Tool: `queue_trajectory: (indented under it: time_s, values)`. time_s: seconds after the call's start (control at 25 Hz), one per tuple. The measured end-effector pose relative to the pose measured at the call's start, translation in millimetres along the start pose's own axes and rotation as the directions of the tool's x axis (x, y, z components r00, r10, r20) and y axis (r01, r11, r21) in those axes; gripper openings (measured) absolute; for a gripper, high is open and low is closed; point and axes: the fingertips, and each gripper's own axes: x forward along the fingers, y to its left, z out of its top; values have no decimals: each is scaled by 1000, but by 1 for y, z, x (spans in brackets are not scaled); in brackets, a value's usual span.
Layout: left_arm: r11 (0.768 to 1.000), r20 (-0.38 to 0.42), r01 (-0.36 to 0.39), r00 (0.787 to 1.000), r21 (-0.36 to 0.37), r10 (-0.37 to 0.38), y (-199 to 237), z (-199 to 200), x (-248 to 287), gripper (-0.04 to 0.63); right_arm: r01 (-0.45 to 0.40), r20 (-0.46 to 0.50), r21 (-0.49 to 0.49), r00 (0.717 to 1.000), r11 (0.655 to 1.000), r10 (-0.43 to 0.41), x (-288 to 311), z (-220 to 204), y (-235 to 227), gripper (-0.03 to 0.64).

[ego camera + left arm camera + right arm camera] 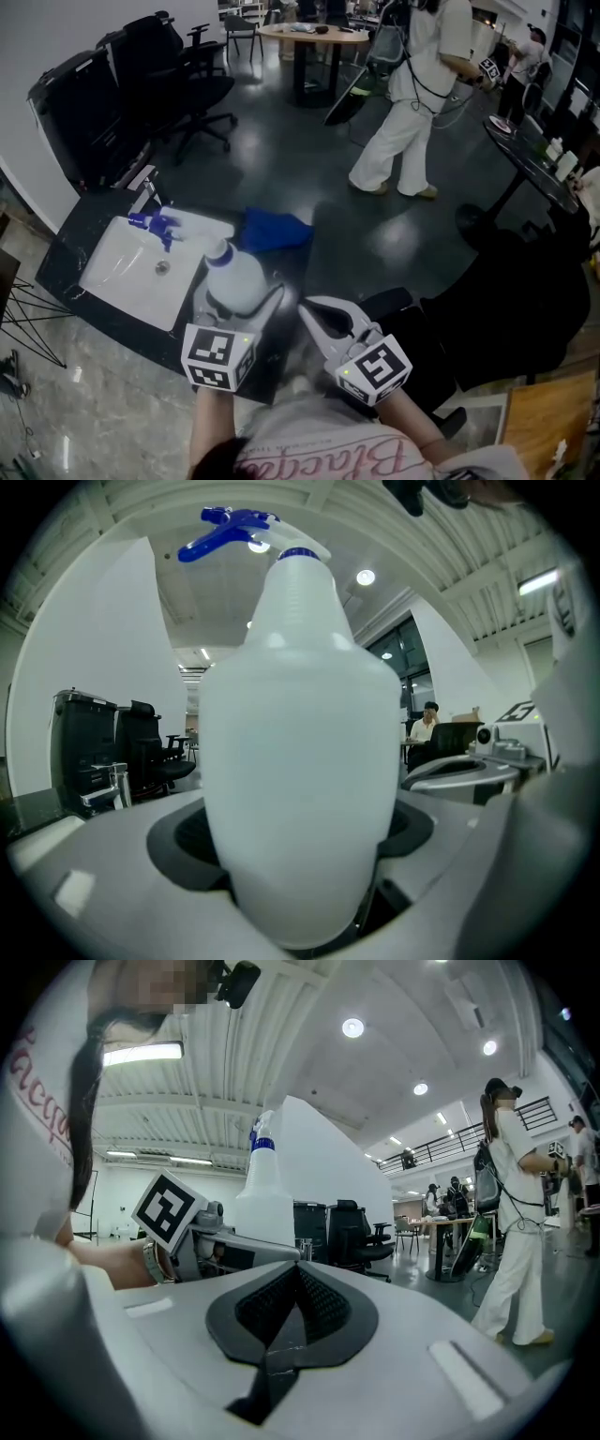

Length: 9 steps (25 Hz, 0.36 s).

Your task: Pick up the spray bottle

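The spray bottle (234,279) is white with a blue collar and a blue trigger head (157,225). My left gripper (239,298) is shut on its wide body and holds it in the air over the counter's near edge, beside the sink. In the left gripper view the bottle (300,761) fills the middle between the jaws, with the trigger (228,527) at the top. My right gripper (317,317) hangs just to the right of the bottle, shut with nothing in it. In the right gripper view its pads (295,1321) meet, and the bottle (265,1199) rises to the left.
A white sink basin (112,272) with a faucet (143,190) is set in a dark counter (75,230). A blue cloth (274,230) lies at the counter's far corner. Black office chairs (159,75) stand behind. A person in white (408,103) walks past a round table (314,36).
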Motion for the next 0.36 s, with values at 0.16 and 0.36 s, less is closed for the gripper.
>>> queue_trajectory:
  time_s: [0.16,0.36]
  values:
    - [1000,1,-2,1000,5,2,-5,0,-3,414,-2,12,-10,1000,1000,2,-3,3,3,0]
    - [1000,12,1,1000,17,-1,-10,6,-9,414,-5,12,-11,1000,1000,5,-5,5,8,0]
